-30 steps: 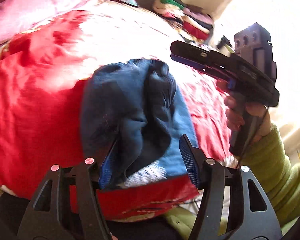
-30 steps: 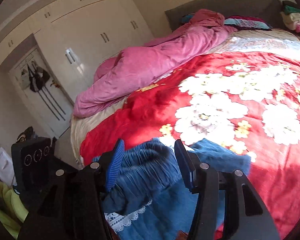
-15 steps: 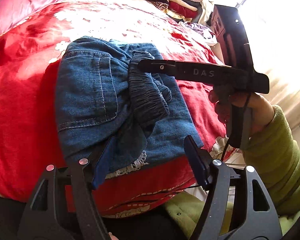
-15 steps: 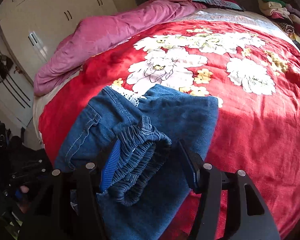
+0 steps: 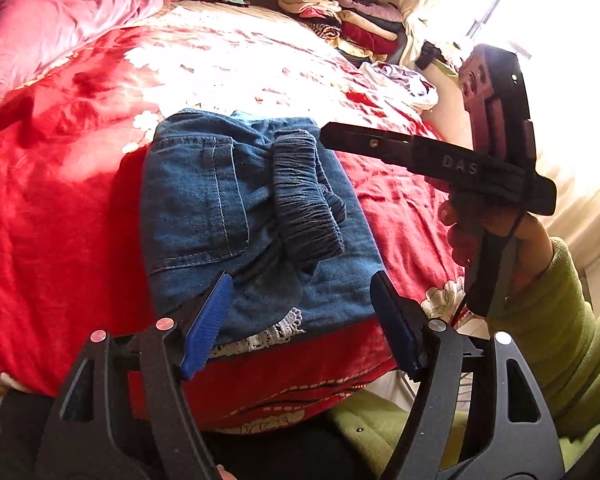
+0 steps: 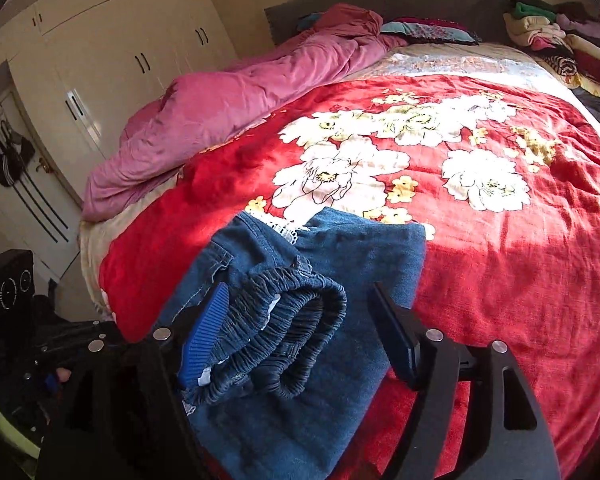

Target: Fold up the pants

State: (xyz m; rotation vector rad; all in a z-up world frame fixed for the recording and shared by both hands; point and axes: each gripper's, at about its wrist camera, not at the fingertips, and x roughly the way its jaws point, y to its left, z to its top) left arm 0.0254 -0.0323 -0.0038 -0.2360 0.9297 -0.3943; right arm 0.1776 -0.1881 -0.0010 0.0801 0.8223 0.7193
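The blue denim pants [image 5: 204, 208] lie folded in a compact bundle on the red floral bedspread [image 5: 52, 208], near the bed's front edge, back pocket up, dark elastic waistband [image 5: 306, 200] on top. White lace trim shows at the near hem. My left gripper [image 5: 300, 320] is open and empty, held just short of the bundle. My right gripper [image 6: 300, 328] is open and empty, hovering over the waistband [image 6: 276, 340] of the pants [image 6: 340, 380]. It also shows from the side in the left wrist view [image 5: 332, 136], right of the bundle.
A pink duvet [image 6: 240, 104] is heaped along the bed's far left side. Stacks of folded clothes [image 5: 340, 16] sit at the head of the bed. A white wardrobe [image 6: 100, 40] stands beyond the bed. A bright window [image 5: 560, 40] is at the right.
The pants went from held up and bunched to lying folded on the bedspread. Both grippers have let go and drawn back a little.
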